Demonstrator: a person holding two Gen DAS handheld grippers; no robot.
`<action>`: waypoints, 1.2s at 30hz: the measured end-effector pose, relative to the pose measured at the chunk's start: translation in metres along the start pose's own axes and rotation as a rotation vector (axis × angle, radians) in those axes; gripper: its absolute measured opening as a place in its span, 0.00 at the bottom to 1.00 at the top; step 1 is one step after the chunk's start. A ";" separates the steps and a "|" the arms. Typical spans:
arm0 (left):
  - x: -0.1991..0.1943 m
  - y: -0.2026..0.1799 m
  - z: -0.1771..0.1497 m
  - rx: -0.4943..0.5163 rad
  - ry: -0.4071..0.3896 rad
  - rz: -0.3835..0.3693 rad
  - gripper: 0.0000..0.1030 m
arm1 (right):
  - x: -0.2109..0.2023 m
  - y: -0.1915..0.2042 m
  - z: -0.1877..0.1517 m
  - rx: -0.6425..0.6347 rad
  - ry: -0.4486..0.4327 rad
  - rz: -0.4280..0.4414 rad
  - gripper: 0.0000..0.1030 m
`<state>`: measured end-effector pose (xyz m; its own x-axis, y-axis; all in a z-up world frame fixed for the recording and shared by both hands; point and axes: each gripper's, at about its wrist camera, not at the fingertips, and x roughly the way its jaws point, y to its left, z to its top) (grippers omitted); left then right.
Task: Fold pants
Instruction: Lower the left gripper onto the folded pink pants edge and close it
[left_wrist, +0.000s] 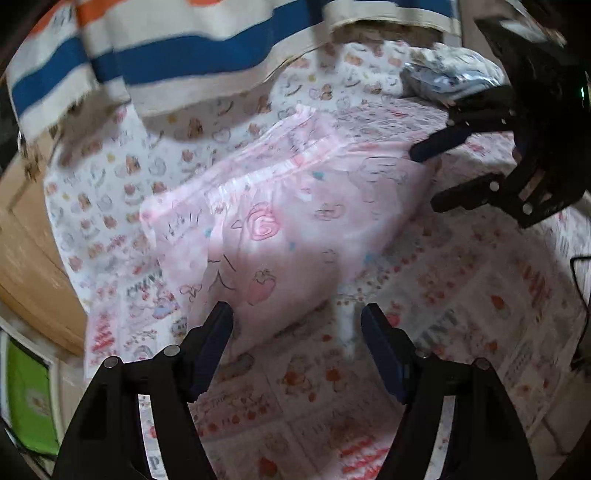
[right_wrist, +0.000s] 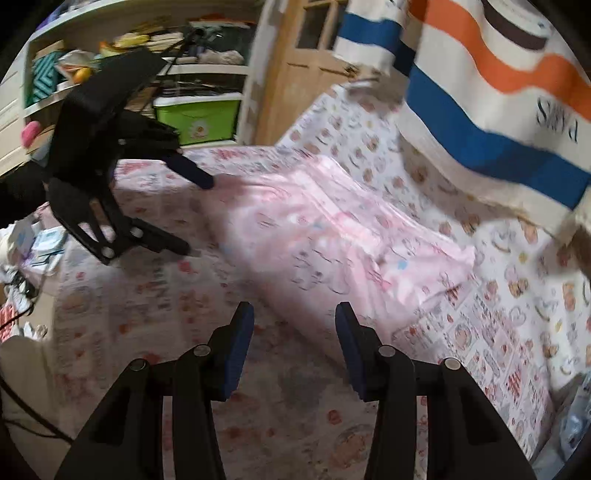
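Note:
Pink pants (left_wrist: 288, 221) with drawn hearts and strawberries lie folded on the patterned bed sheet (left_wrist: 461, 295). My left gripper (left_wrist: 295, 314) stands open just short of their near edge, and its pads press on nothing. My right gripper (left_wrist: 424, 179) comes in from the right by the pants' far side, open too. In the right wrist view the pants (right_wrist: 332, 236) stretch ahead of my open right gripper (right_wrist: 294, 310), which hangs over bare sheet (right_wrist: 184, 332). The left gripper (right_wrist: 195, 216) shows at the left, by the pants' other end, with its fingers apart.
A cream cloth with blue and orange stripes (right_wrist: 480, 122) hangs over the back of the bed. A crumpled grey-white bundle (left_wrist: 450, 74) lies at the far right. A wooden door (right_wrist: 295, 70), a green box (right_wrist: 195, 118) and cluttered shelves (right_wrist: 129, 44) stand beyond the bed.

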<state>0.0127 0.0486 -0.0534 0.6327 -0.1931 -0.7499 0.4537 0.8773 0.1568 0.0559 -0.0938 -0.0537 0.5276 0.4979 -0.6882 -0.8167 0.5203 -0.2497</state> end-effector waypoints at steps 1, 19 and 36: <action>0.002 0.004 0.001 -0.012 -0.003 0.002 0.70 | 0.004 -0.004 -0.001 0.007 0.014 0.001 0.45; 0.020 0.041 0.006 -0.138 0.051 -0.175 0.07 | 0.036 -0.049 -0.001 0.114 0.083 0.142 0.24; -0.075 -0.034 -0.034 -0.013 0.052 -0.174 0.07 | -0.054 0.033 -0.032 -0.008 0.060 0.295 0.09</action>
<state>-0.0719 0.0485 -0.0243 0.5119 -0.3200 -0.7973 0.5454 0.8381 0.0138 -0.0067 -0.1260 -0.0463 0.2530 0.5844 -0.7710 -0.9346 0.3536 -0.0387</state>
